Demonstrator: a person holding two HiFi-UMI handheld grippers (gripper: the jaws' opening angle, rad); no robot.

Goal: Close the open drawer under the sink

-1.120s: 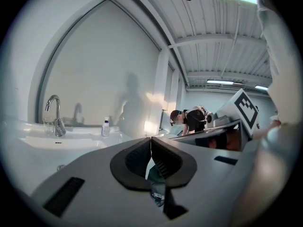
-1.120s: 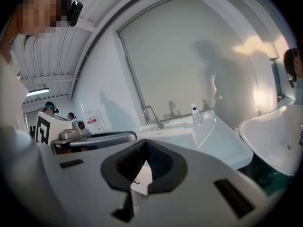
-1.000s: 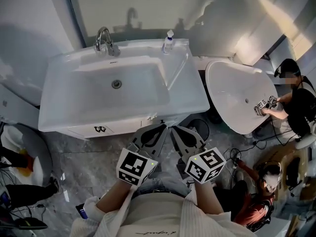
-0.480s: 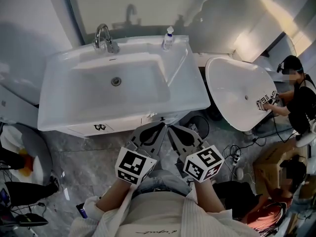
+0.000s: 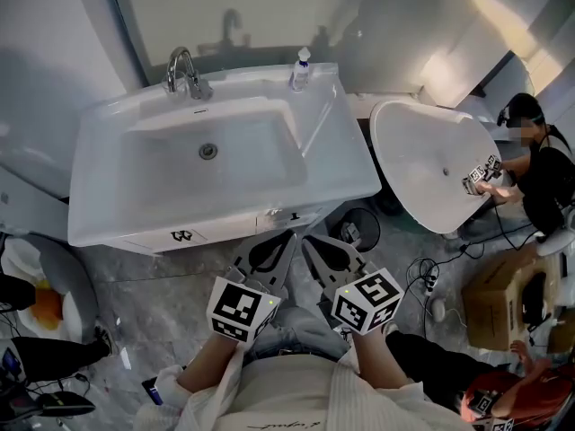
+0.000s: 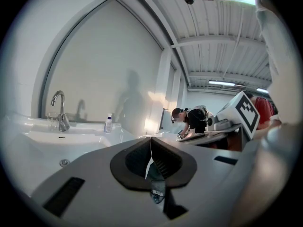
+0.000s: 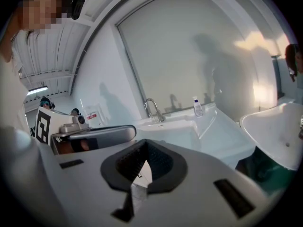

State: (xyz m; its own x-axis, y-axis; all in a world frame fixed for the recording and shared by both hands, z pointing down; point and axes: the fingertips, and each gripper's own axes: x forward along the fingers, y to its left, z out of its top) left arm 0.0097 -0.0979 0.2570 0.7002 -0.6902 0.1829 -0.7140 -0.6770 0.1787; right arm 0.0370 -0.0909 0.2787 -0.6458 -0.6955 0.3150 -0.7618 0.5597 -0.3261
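- the drawer (image 5: 225,230) shows only as a white front strip right under the rim of the sink (image 5: 359,182). its long axis runs side to side across the person's front.
- the front lies straight ahead of both tongs, just beyond their tips. from above i cannot tell how far it stands out.
- the left gripper (image 5: 286,238) and the right gripper (image 5: 306,240) sit side by side near the person's waist, aimed at the right half of that front. neither is touching it, and i judge them about equally near.
- both pairs of jaws are pressed together with nothing between them.
- the basin is bare except for its drain. a faucet (image 5: 182,70) and a small bottle (image 5: 299,70) stand on the back ledge.
- the drawer's inside is hidden, so i cannot say what it holds.
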